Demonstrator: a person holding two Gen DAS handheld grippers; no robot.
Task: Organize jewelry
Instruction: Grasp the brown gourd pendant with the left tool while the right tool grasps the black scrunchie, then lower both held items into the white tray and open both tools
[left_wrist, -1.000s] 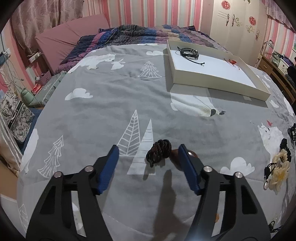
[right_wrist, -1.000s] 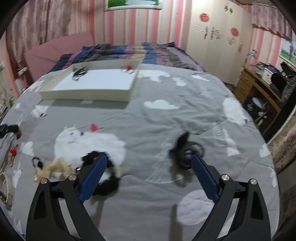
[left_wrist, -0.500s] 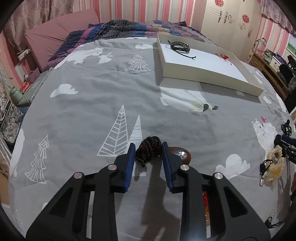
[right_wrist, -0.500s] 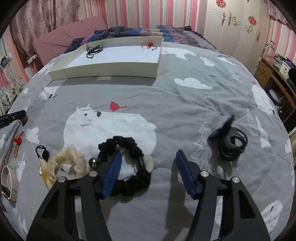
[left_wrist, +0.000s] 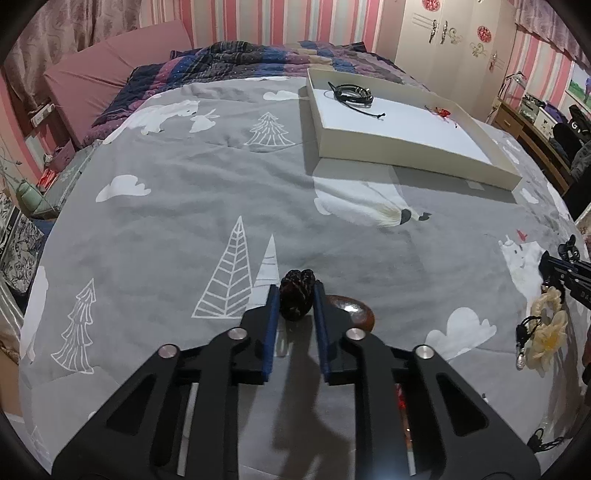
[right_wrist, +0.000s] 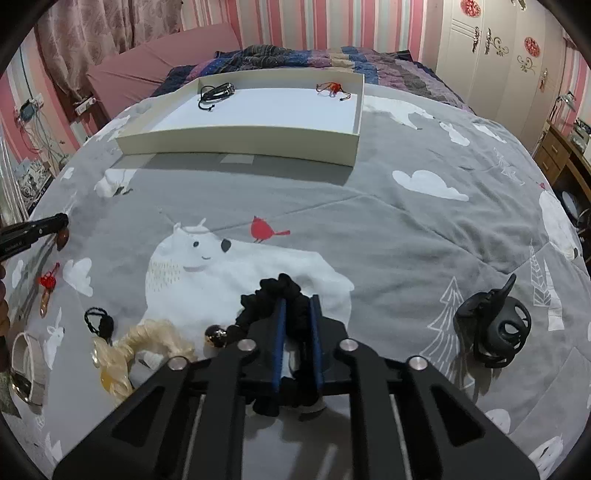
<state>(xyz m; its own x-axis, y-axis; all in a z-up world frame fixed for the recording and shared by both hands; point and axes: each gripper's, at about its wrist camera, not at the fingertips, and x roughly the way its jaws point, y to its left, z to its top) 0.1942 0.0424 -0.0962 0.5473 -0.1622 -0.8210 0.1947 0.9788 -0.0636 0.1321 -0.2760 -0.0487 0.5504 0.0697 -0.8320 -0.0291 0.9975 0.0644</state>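
The left gripper (left_wrist: 295, 295) is pinching a dark braided cord (left_wrist: 296, 300) between its fingers, low on the grey bedspread (left_wrist: 184, 177), just left of a brown stone (left_wrist: 351, 312). The right gripper (right_wrist: 295, 306) is clamping a black scrunchie (right_wrist: 273, 295) beside a cream one (right_wrist: 147, 339). The tray (right_wrist: 240, 146) is lying at the far end of the bed, already holding two pieces. Lifting straight up first should be keeping the stone and the neighbouring scrunchie from being dragged along; carrying both loads over the near wall before opening seems wise.
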